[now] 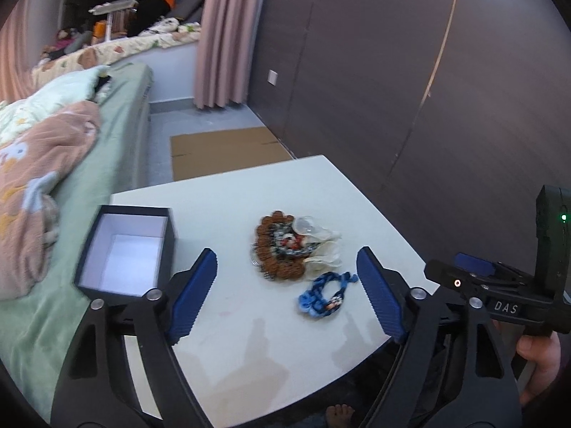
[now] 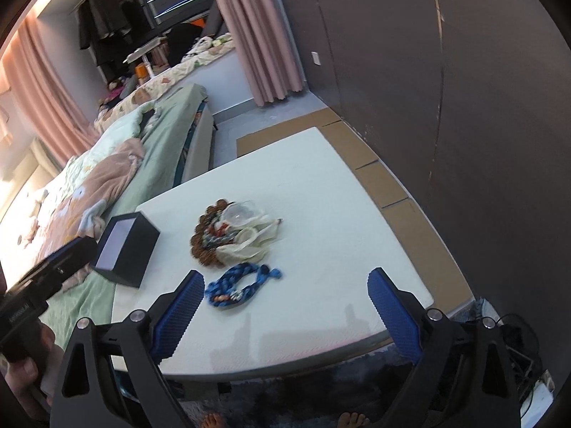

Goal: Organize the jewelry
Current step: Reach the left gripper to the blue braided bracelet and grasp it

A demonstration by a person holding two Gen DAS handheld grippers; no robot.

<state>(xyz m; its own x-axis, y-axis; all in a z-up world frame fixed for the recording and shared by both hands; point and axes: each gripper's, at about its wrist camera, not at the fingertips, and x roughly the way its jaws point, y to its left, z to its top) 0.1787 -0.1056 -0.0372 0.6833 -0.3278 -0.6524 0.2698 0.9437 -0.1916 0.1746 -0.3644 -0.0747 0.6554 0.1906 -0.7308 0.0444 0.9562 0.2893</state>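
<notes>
Jewelry lies in two clumps near the middle of the pale white tabletop (image 1: 249, 339): a ring of brown wooden beads tangled with darker beads, red bits and cream translucent petal-shaped pieces (image 1: 294, 248), and just beside it, toward the near edge, a blue braided cord bracelet with small beads (image 1: 326, 296). The two clumps sit close but do not clearly touch. At the table's left corner stands an open black square box with a white lining (image 1: 125, 253), well apart from both clumps and with nothing visible inside.

The left wrist view looks down into the box; the right wrist view shows mainly its dark outer walls (image 2: 125, 253) and only a sliver of lining. The right view also shows bare toes below the table edge and brown cardboard sheets (image 2: 385, 182) on the floor along the dark wall.

The left gripper (image 1: 285, 292) is spread wide, its blue ribbed pads flanking the jewelry from above the table — holding and touching nothing. The right gripper (image 2: 285, 317) is likewise fully parted and empty, with the blue bracelet (image 2: 239, 285) near its left pad.
</notes>
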